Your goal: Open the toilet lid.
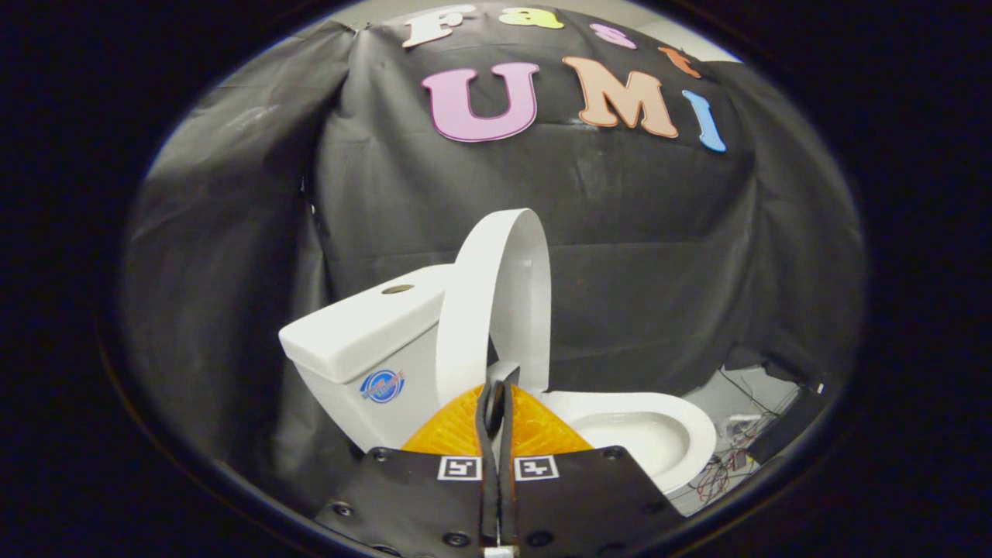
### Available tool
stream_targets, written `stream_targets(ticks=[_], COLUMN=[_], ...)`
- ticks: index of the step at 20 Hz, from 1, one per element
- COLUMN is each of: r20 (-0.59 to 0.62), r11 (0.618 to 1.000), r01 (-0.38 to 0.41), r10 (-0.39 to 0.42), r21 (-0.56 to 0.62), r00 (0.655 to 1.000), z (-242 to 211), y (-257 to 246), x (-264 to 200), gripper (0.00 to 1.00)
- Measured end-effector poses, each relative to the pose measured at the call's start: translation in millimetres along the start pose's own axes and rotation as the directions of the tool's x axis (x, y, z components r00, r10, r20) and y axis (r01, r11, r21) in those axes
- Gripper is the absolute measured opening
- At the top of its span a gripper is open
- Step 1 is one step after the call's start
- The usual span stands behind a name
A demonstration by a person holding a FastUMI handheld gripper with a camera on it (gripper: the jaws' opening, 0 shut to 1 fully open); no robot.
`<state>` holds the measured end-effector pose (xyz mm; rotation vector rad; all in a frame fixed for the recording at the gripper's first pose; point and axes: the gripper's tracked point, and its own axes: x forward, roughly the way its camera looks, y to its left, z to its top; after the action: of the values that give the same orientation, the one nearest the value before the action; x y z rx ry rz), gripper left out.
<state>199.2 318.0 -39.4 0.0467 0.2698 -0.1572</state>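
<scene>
The toilet lid [508, 298] stands raised, close to upright, its edge turned toward the camera and its top leaning slightly back toward the tank [372, 329]. From that position the task appears essentially complete; whether the lid rests against the tank or stands free of it cannot be determined from this angle. A ring-shaped seat seems to be lifted together with the lid, since the bowl [651, 434] lies exposed with its white rim and basin open to the right of the fingers. The gripper [498, 407] sits low, just in front of the lid's hinge end, its fingers [488, 411] pressed together with no visible gap and nothing caught between them; their tips lie just beside the lid's lower edge, and contact cannot be confirmed. In the inspector's judgement, closed fingers suit pushing or lifting a panel, not gripping it. An orange ribbed part [457, 434] of the tool lies behind the fingers. The tank carries a round button [397, 289] on top. Loose wires [721, 469] lie on the floor beyond the bowl, well apart from the work.
</scene>
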Motion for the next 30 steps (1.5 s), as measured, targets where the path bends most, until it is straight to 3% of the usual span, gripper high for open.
stream_targets(ticks=[4, 7, 11, 12, 15, 16, 20, 25, 30], r20=[-0.008, -0.021, -0.027, -0.013, -0.030, -0.028, -0.044, -0.041, -0.035], r11=[0.999, 0.998, 0.998, 0.999, 0.999, 0.997, 0.980, 0.970, 0.971], r01=[0.027, 0.029, -0.016, -0.020, -0.018, -0.071, -0.197, -0.225, -0.236], r10=[-0.027, -0.030, 0.014, 0.019, 0.017, 0.071, 0.198, 0.230, 0.237], r21=[0.022, -0.050, -0.054, -0.045, -0.041, -0.030, 0.025, 0.089, 0.040], r00=[1.000, 0.999, 1.000, 1.000, 0.999, 0.997, 0.979, 0.972, 0.971], z=[-0.8, -1.1, -6.5, -1.0, -3.3, -3.3, -8.8, -8.2, -2.0], y=[23.4, 38.4, 58.7, 62.7, 62.7, 70.9, 81.7, 63.5, 49.0], x=[4.2, 9.2, 14.8, 15.1, 14.5, 14.2, 8.1, -4.7, -17.5], gripper=[0.01, 0.04, 0.04, 0.13, 0.14, 0.14, 0.51, 0.98, 0.99])
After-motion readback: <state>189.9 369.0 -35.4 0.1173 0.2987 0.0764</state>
